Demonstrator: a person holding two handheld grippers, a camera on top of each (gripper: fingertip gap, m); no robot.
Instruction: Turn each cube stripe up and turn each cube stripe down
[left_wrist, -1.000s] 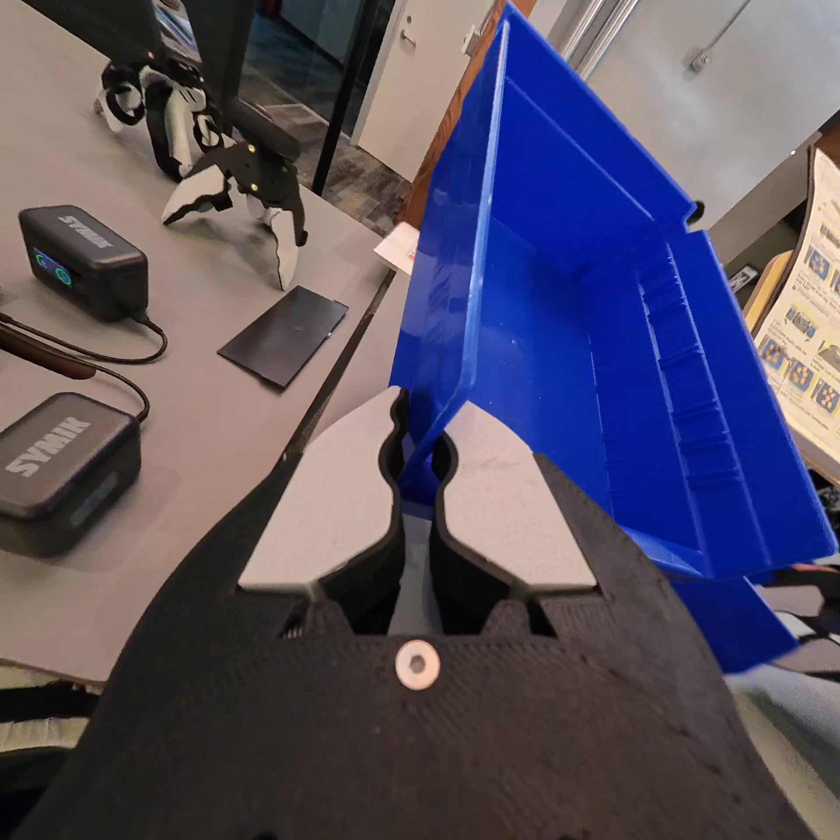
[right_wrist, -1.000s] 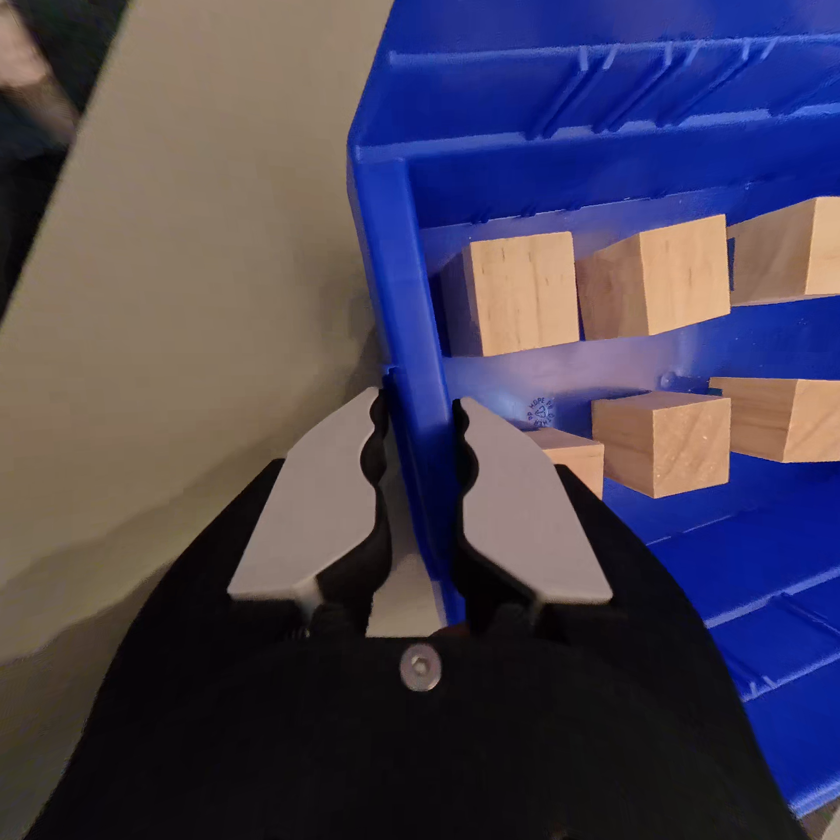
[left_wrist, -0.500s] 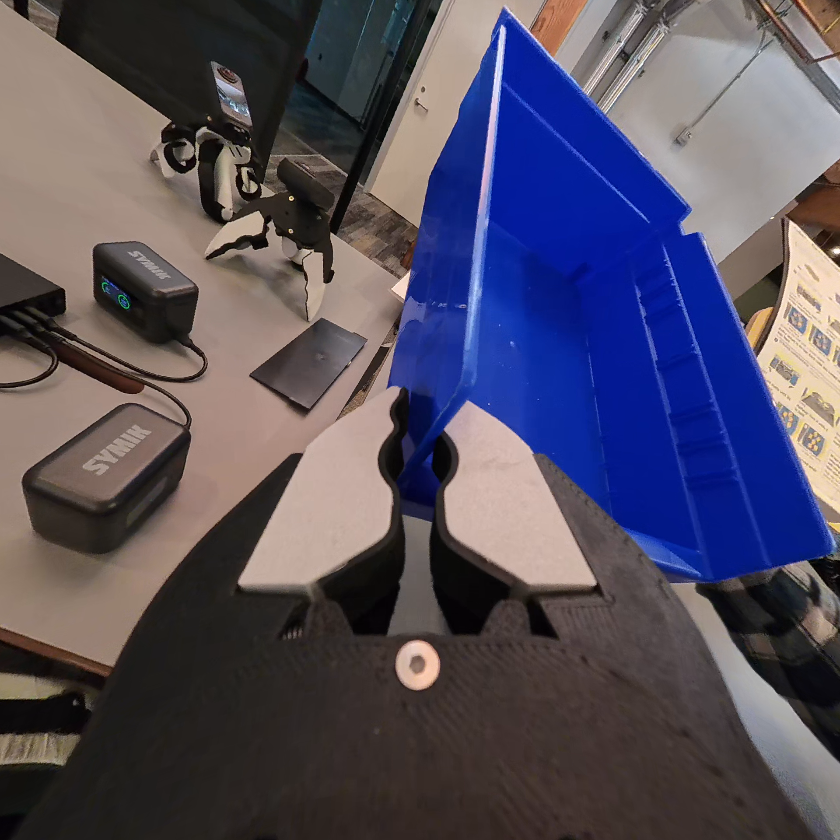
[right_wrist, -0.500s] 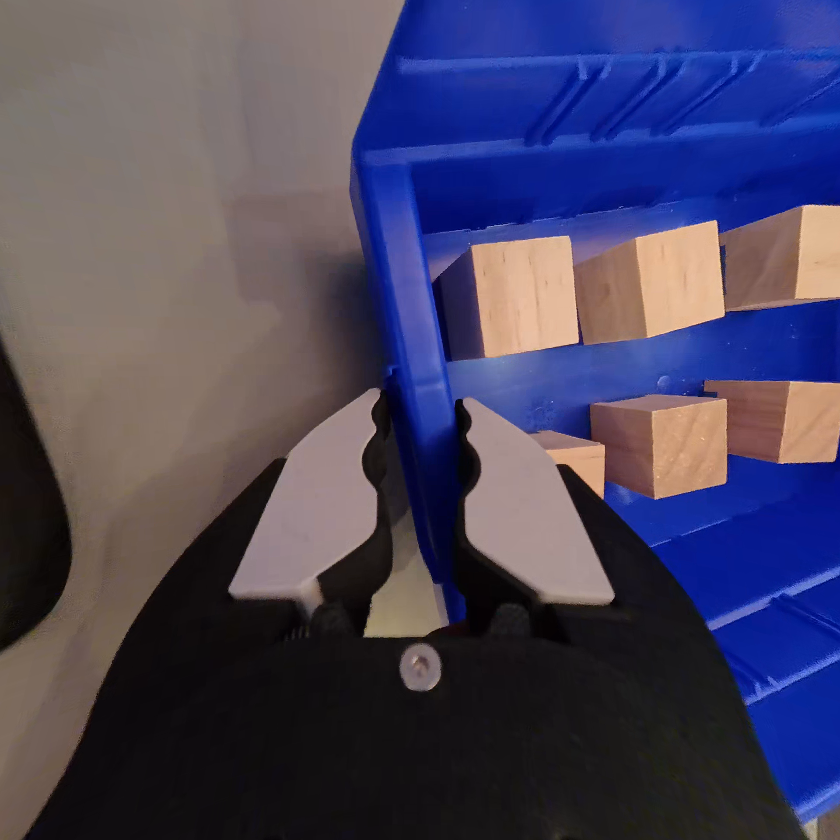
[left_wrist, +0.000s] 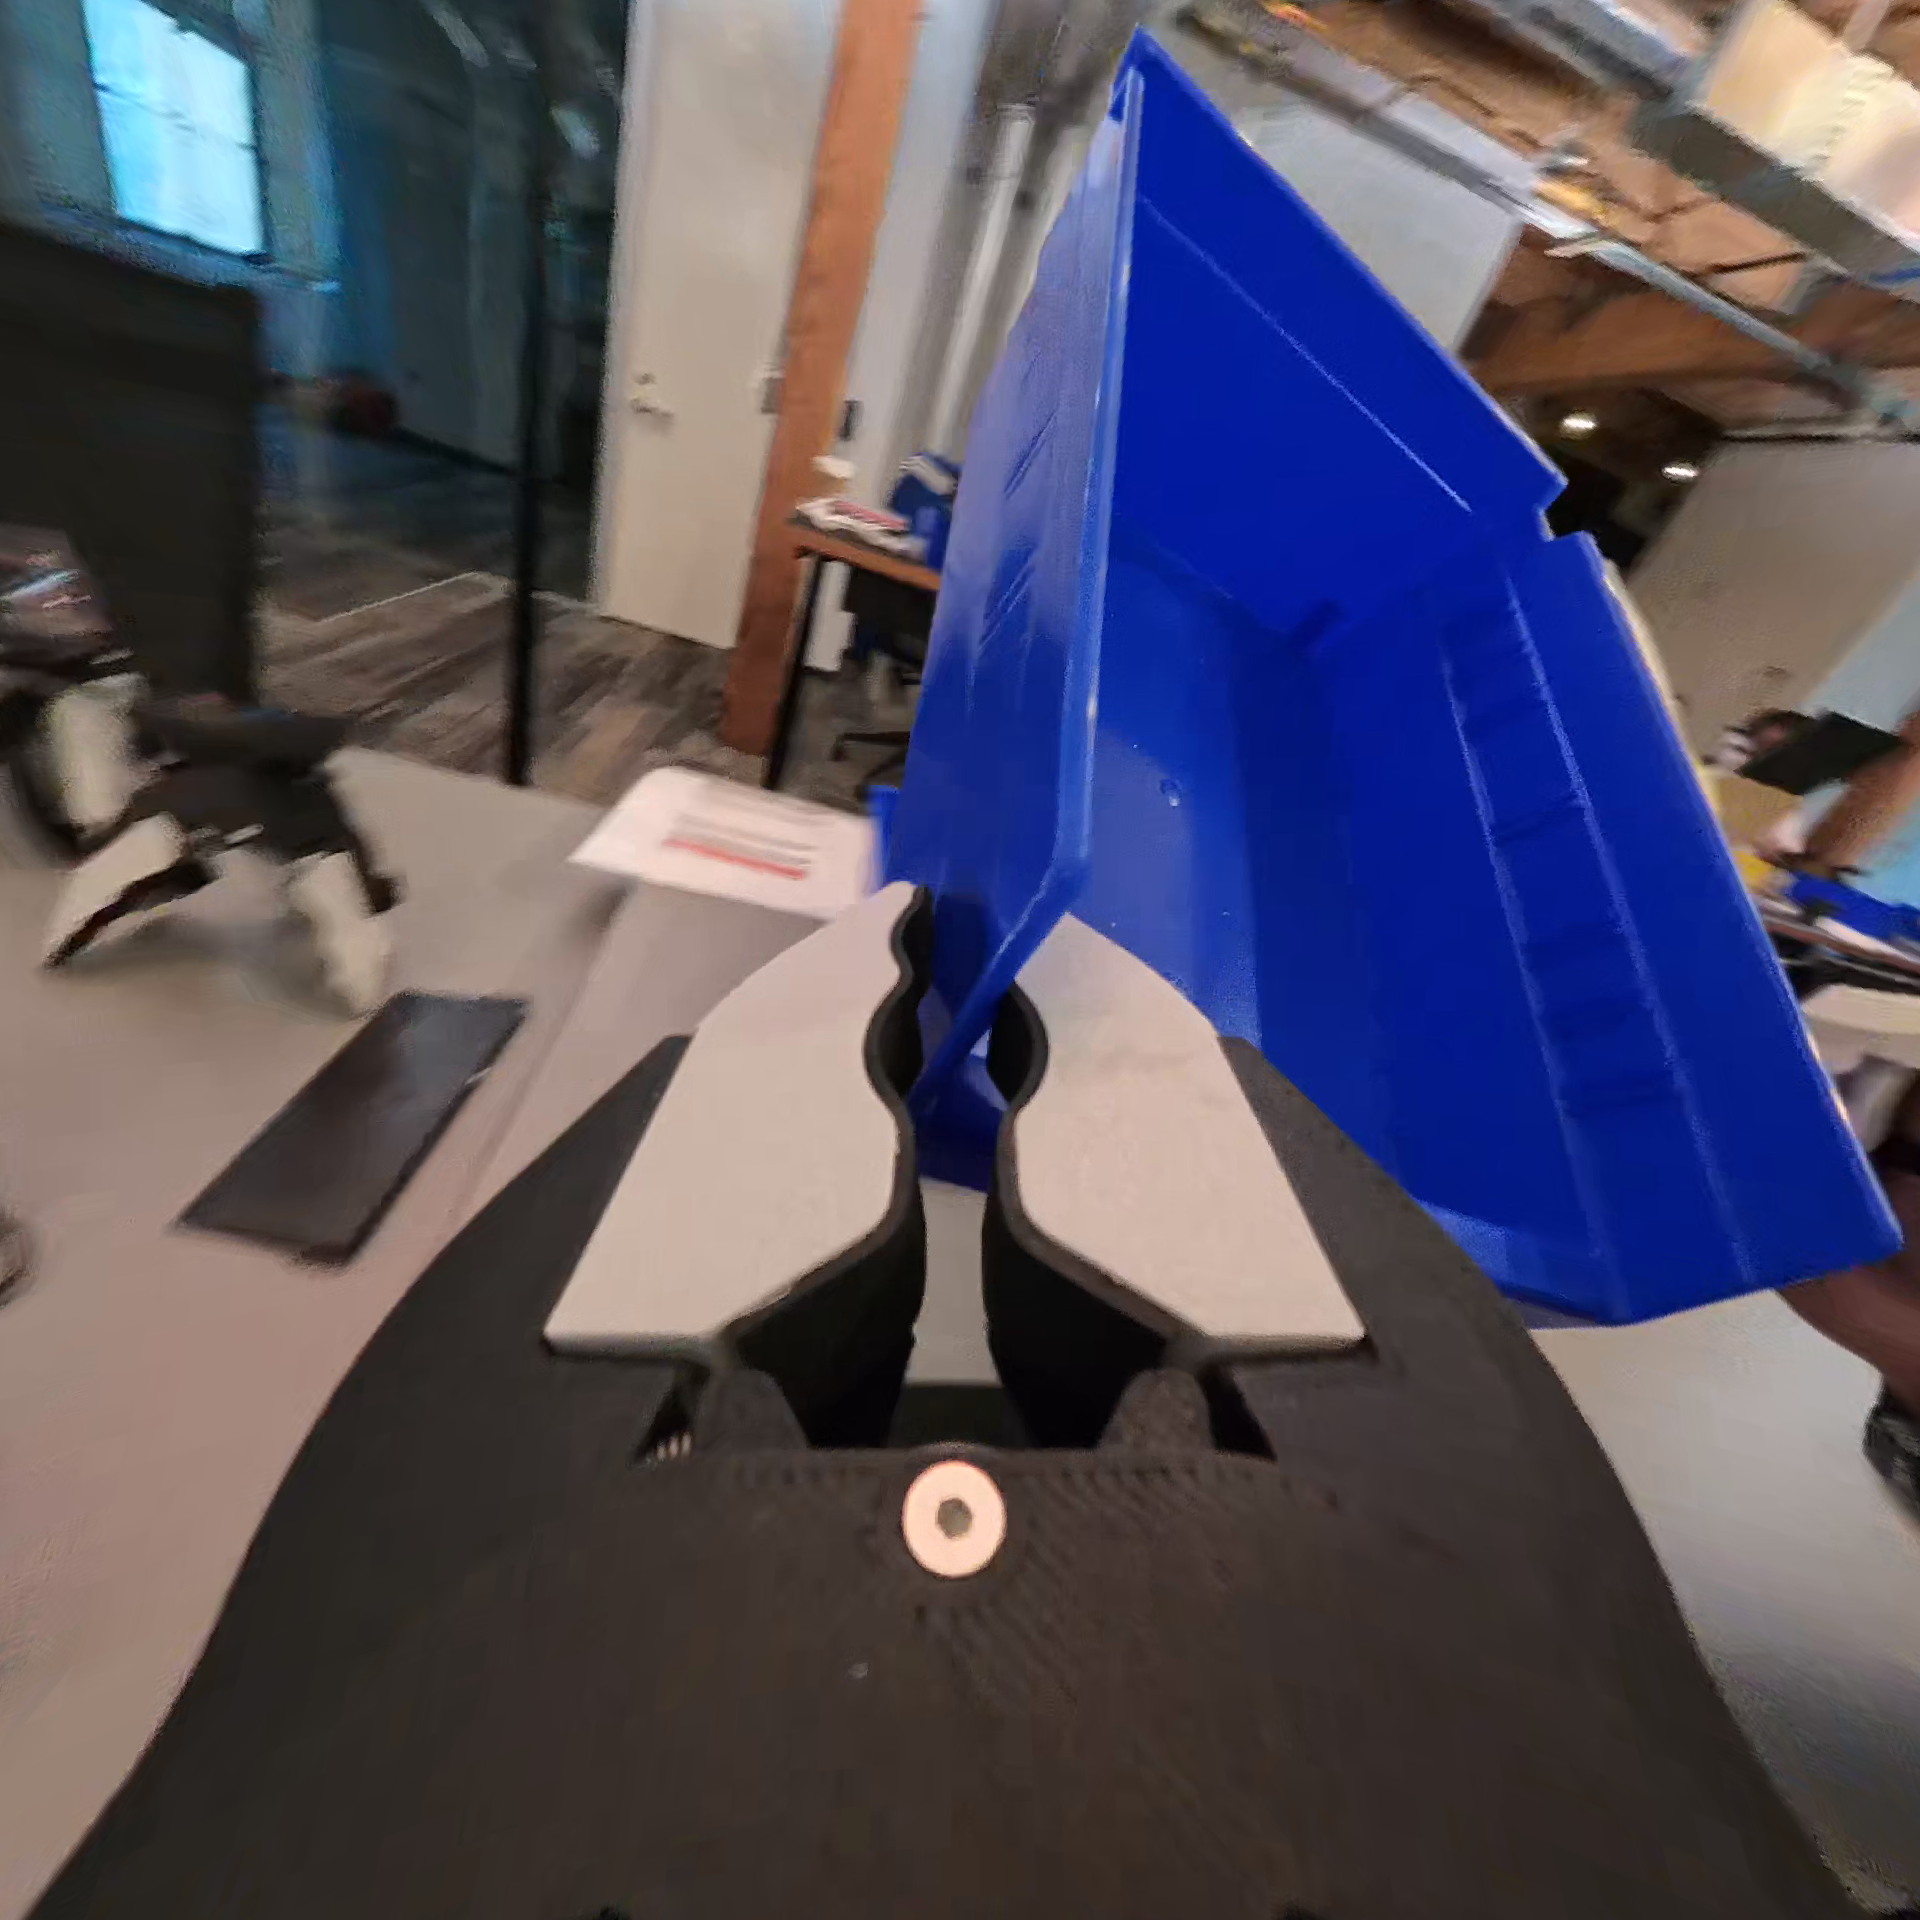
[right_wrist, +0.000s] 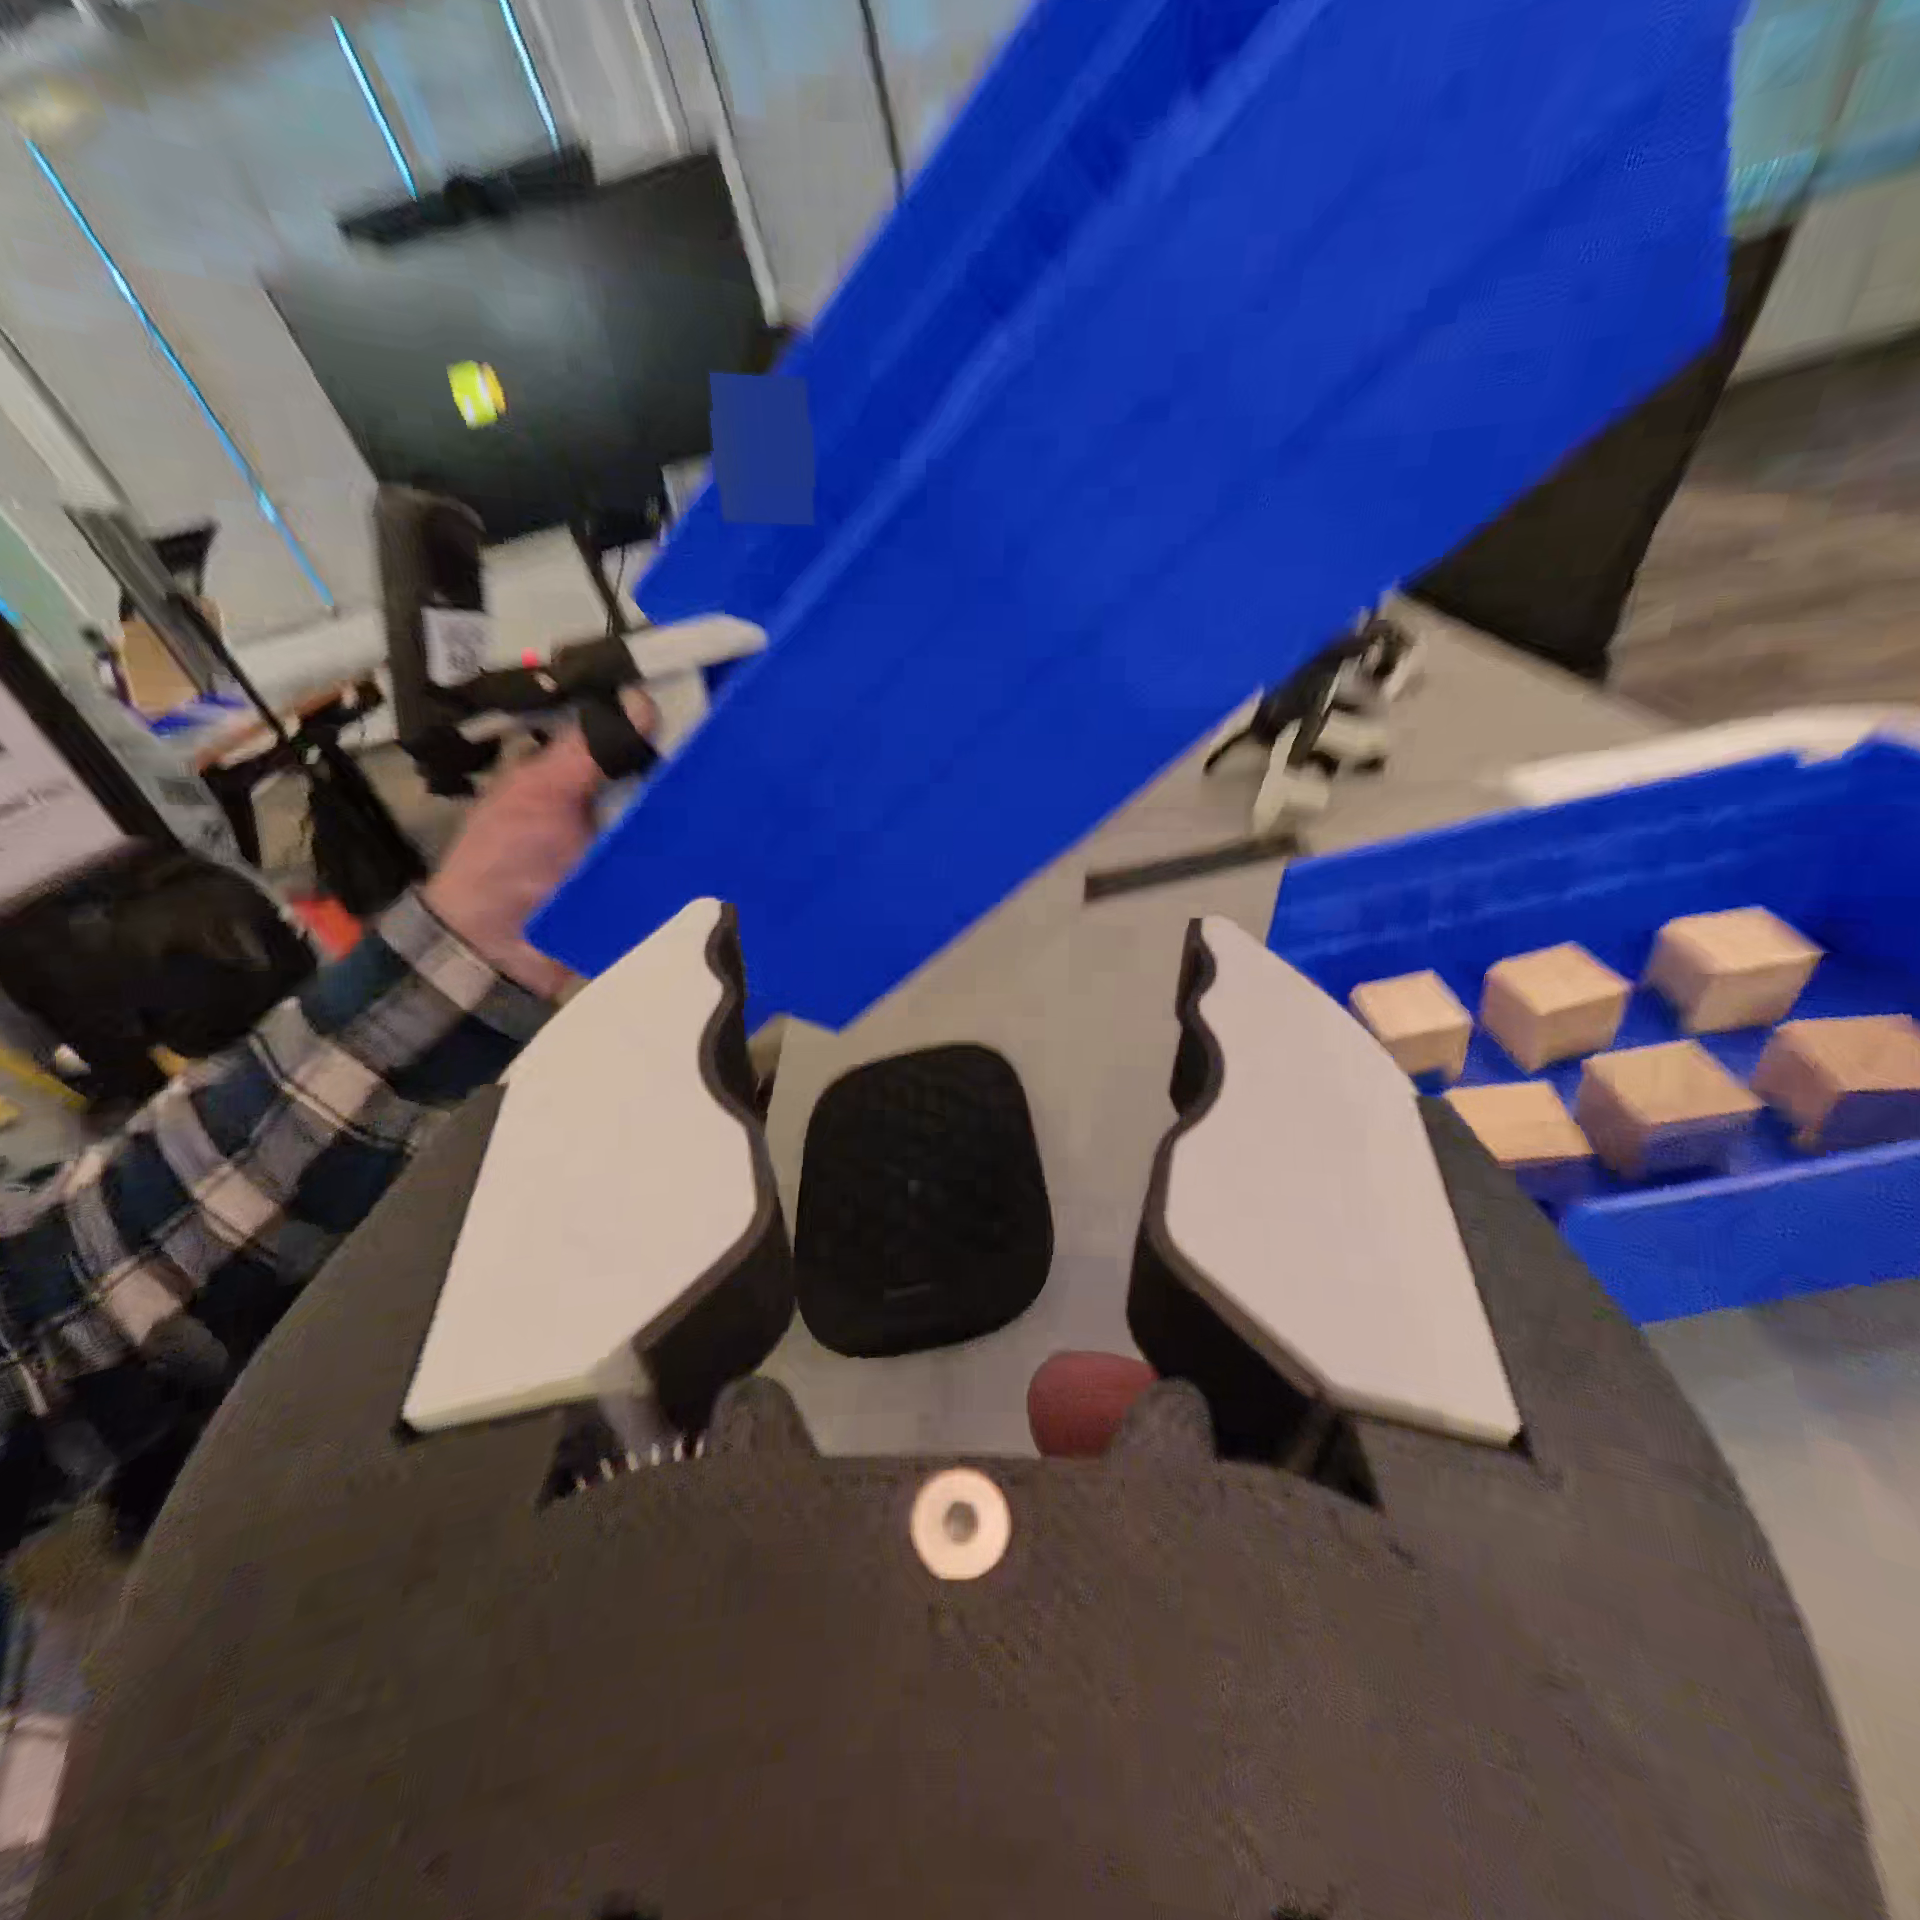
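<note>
In the left wrist view my left gripper (left_wrist: 961, 935) is shut on the rim of an empty blue bin (left_wrist: 1299, 831) and holds it tilted above the grey table. The same bin (right_wrist: 1091, 468) hangs in the air in the right wrist view, with a hand (right_wrist: 509, 831) in a plaid sleeve at its left. My right gripper (right_wrist: 958, 925) is open and holds nothing. A second blue bin (right_wrist: 1714, 1236) stands on the table to its right with several plain wooden cubes (right_wrist: 1553, 1003) inside. No stripe shows on them.
A black device (right_wrist: 920, 1195) lies on the table below my right fingers. A flat black card (left_wrist: 353, 1122), a spare gripper (left_wrist: 208, 831) and a paper sheet (left_wrist: 727, 831) lie on the table (left_wrist: 156, 1351) to the left of the lifted bin.
My right gripper let go of the wall of the bin with the cubes, opened wide and drew back to the left. My left gripper raised the empty bin, still clamped on its rim.
</note>
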